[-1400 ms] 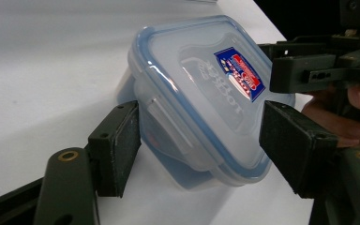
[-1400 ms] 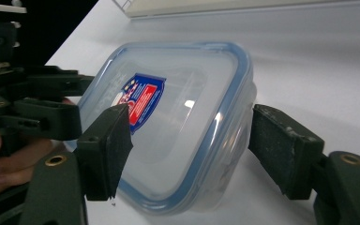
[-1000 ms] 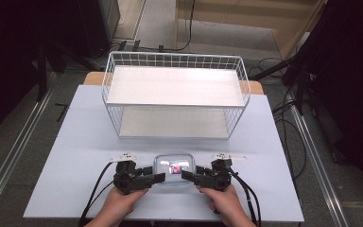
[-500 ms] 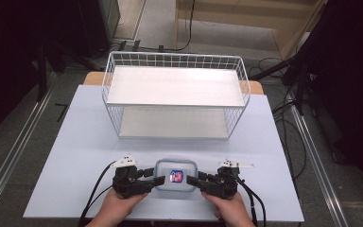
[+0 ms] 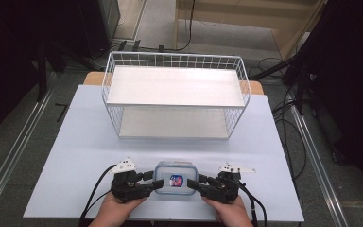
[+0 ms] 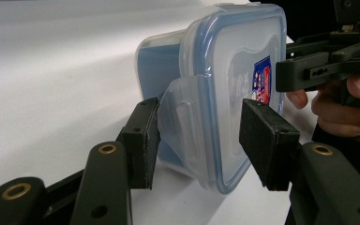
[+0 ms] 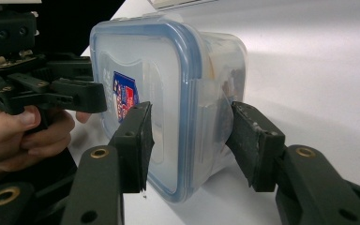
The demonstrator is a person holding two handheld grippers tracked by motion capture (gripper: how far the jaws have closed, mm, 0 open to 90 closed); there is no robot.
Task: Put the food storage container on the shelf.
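Note:
A clear plastic container (image 5: 175,180) with a blue-sealed lid and a red-and-blue sticker sits near the front edge of the table. My left gripper (image 5: 155,180) is at its left end. In the left gripper view the pads (image 6: 143,140) clamp the side latch and lid rim of the container (image 6: 215,70). My right gripper (image 5: 194,183) grips the opposite end. In the right gripper view its pads (image 7: 255,140) bracket the latch of the container (image 7: 168,70). Both sets of jaws have just been closing, with the container between them.
A white wire rack (image 5: 175,59) with two white shelves stands at the back middle of the pale blue table (image 5: 75,156). Cables trail from both grippers toward the front edge. Dark equipment and floor cables surround the table.
Both grippers' jaws have narrowed onto the container's two ends. The hands and the container have come slightly nearer the front edge.

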